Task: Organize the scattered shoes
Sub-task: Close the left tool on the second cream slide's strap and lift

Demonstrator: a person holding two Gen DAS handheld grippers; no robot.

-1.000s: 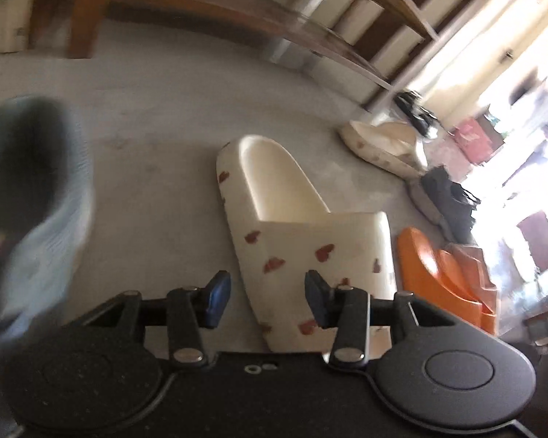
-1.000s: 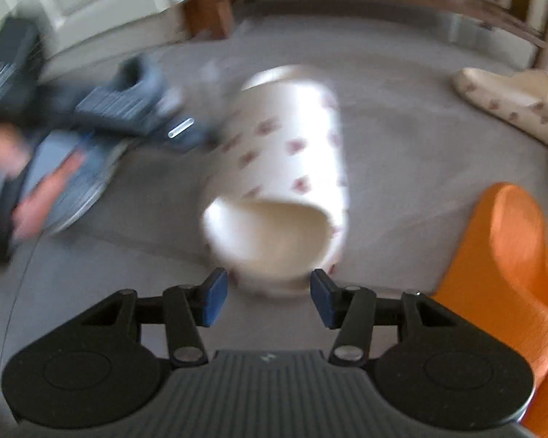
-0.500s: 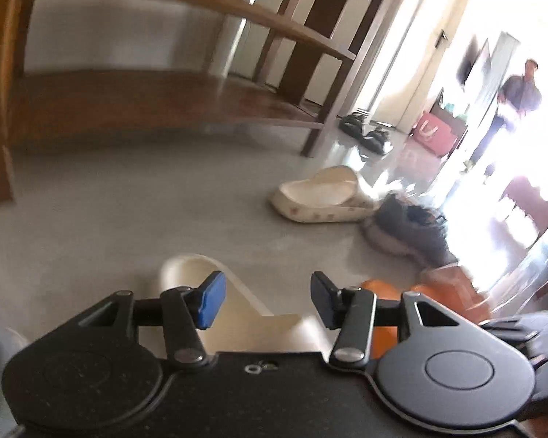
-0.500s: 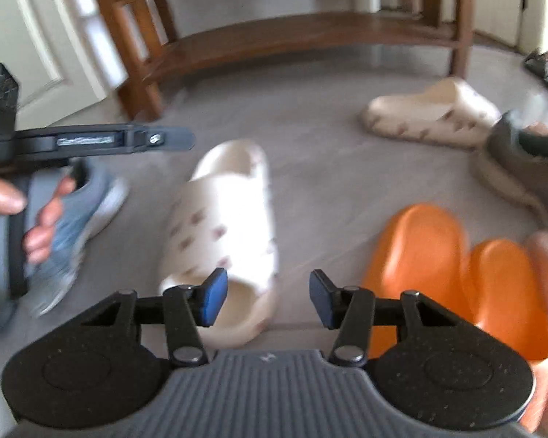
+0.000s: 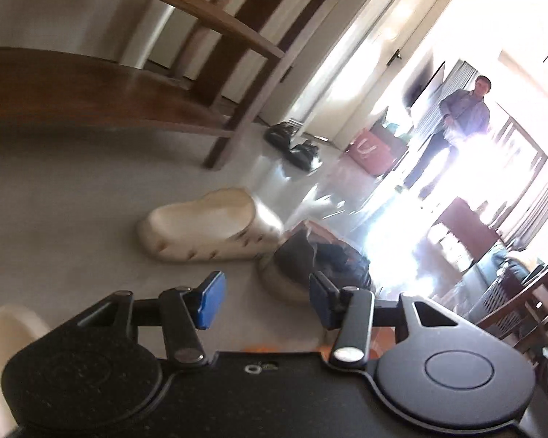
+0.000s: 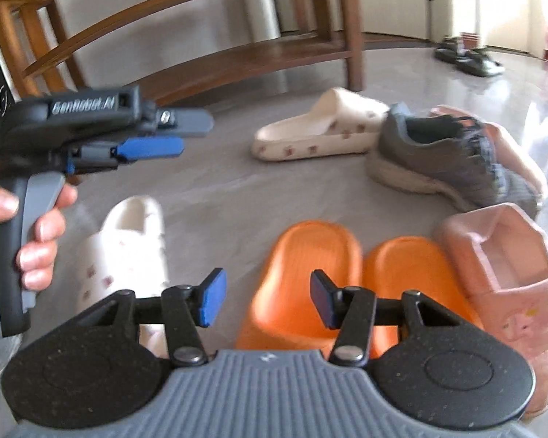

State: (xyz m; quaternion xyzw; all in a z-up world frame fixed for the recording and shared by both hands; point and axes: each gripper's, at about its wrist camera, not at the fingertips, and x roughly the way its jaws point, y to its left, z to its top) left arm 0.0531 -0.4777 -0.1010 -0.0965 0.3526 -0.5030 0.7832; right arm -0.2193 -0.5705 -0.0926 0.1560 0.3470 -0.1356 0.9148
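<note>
My left gripper [image 5: 265, 299] hangs above the grey floor, its blue-padded jaws closing with nothing between them. Ahead of it lie a cream slipper with brown spots [image 5: 201, 226] and a grey sneaker [image 5: 310, 259]. The heel of the matching cream slipper [image 5: 3, 332] shows at the lower left. My right gripper [image 6: 265, 297] is open and empty over an orange slipper pair [image 6: 303, 266]. The right wrist view also shows the near cream slipper [image 6: 128, 241], the far cream slipper [image 6: 321, 127], the grey sneaker [image 6: 438, 157], a pink slipper [image 6: 500, 266], and the left gripper [image 6: 186, 135] held by a hand [image 6: 36, 241].
A low wooden shoe rack [image 6: 237, 58] stands along the back wall, its shelves bare. A pair of black sandals [image 5: 292, 142] and a pink bag [image 5: 372, 149] sit near a bright doorway, where a person [image 5: 456, 116] stands. A second pink slipper [image 6: 511, 146] lies behind the sneaker.
Both grippers rose and swung right, away from the near cream slipper. The left view now faces the far slipper and sneaker; the right view sits over the orange pair.
</note>
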